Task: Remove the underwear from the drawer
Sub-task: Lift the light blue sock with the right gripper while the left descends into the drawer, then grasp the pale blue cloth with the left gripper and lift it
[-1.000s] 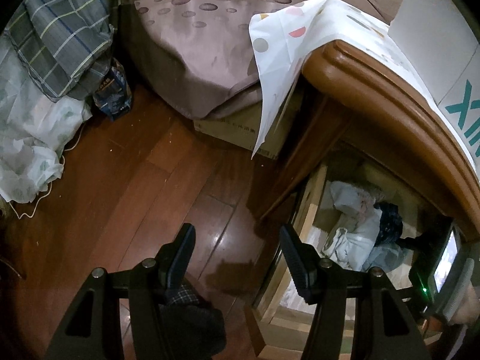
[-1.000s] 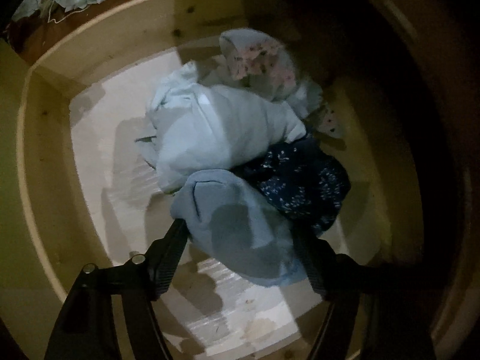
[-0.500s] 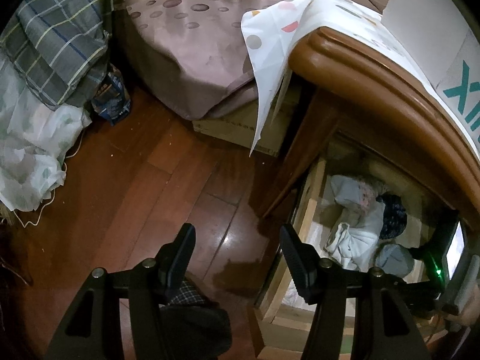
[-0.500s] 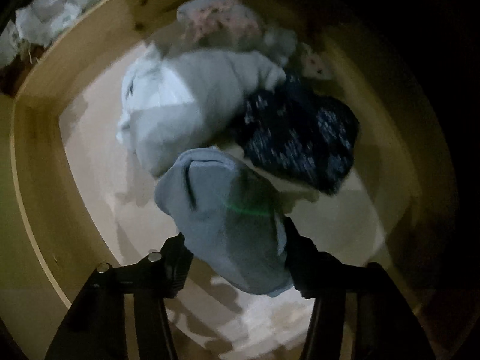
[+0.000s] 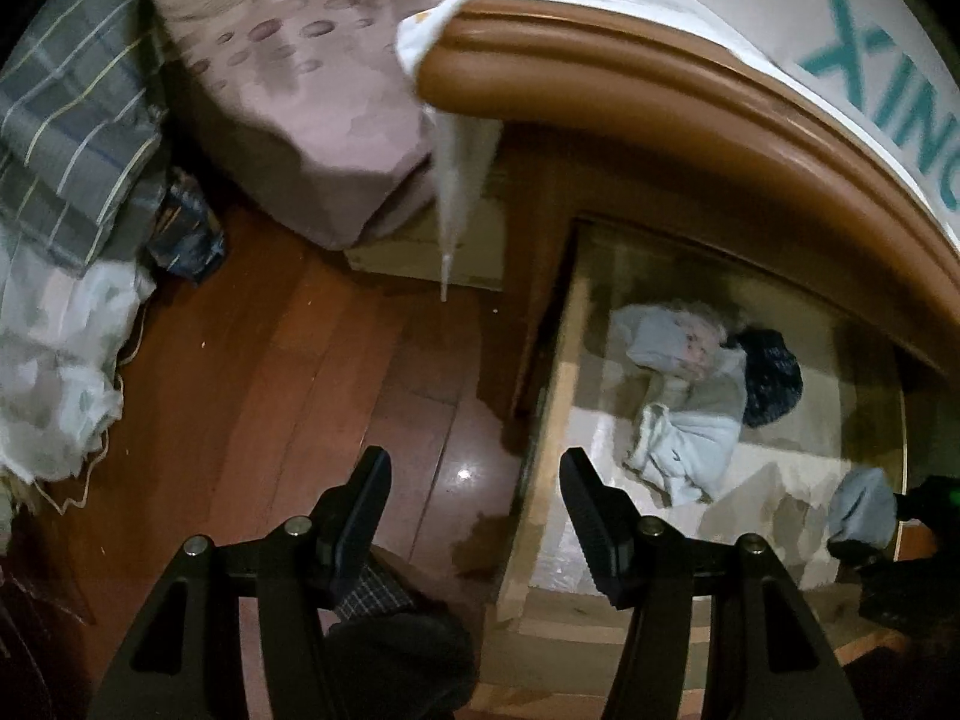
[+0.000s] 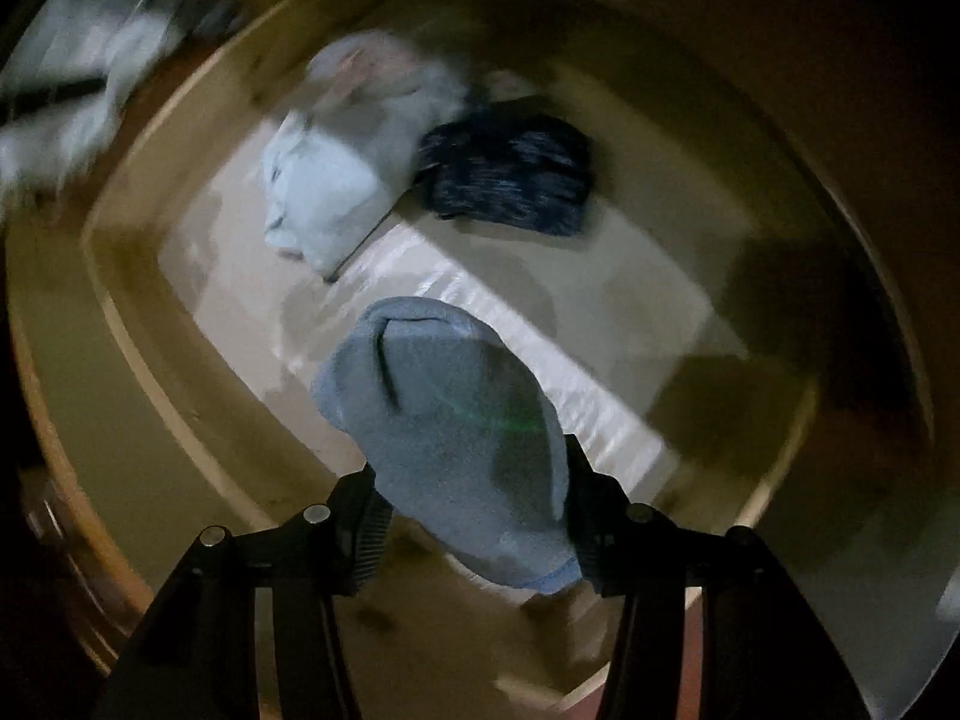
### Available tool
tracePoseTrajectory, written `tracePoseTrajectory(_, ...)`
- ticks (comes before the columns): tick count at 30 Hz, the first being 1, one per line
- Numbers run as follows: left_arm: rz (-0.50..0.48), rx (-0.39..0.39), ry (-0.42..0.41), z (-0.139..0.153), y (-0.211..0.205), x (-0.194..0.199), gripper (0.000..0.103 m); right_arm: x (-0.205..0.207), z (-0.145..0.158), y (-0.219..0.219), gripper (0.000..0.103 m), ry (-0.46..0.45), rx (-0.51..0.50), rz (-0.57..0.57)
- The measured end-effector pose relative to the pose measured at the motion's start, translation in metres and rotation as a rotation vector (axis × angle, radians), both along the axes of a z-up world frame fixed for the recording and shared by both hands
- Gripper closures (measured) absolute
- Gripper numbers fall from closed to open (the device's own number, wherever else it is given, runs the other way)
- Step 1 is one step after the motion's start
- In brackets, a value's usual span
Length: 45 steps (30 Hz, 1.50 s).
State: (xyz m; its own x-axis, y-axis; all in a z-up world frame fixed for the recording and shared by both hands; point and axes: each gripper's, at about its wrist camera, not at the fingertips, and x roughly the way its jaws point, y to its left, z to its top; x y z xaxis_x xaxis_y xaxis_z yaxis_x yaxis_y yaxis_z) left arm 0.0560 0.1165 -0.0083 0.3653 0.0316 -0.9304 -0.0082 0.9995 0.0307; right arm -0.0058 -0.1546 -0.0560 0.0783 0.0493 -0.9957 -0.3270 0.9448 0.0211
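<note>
Between the pads of the right claw (image 6: 471,516) sits a grey-blue underwear bundle (image 6: 450,420), pinched and hanging clear above the drawer (image 6: 156,324) floor. Beyond the fingertips lie a pale garment (image 6: 330,192) and a dark speckled garment (image 6: 510,174), both well apart from the load. To do this lift well, I would keep the squeeze firm and rise straight until the fabric clears the drawer wall. Off to the side, the left claw (image 5: 474,516) gapes empty over the wooden floor (image 5: 270,372).
</note>
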Motion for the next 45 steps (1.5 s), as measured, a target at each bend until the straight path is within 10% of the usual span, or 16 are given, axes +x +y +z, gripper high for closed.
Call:
tracePoseTrajectory(9,-0.138,0.0,-0.005,-0.003,-0.029,-0.006,0.043,-0.041,0.015,-0.039,0.055,-0.147,0.135,-0.411)
tracePoseTrajectory(24,-0.332,-0.042,0.09,-0.025,-0.087,-0.014,0.043,-0.046,0.019,-0.072,0.055,-0.248,0.152,-0.589)
tracePoseTrajectory(45,0.21,-0.434,0.305,-0.086,-0.08,0.027,0.043,-0.05,0.024,-0.083,0.055,-0.255,0.244,-0.62)
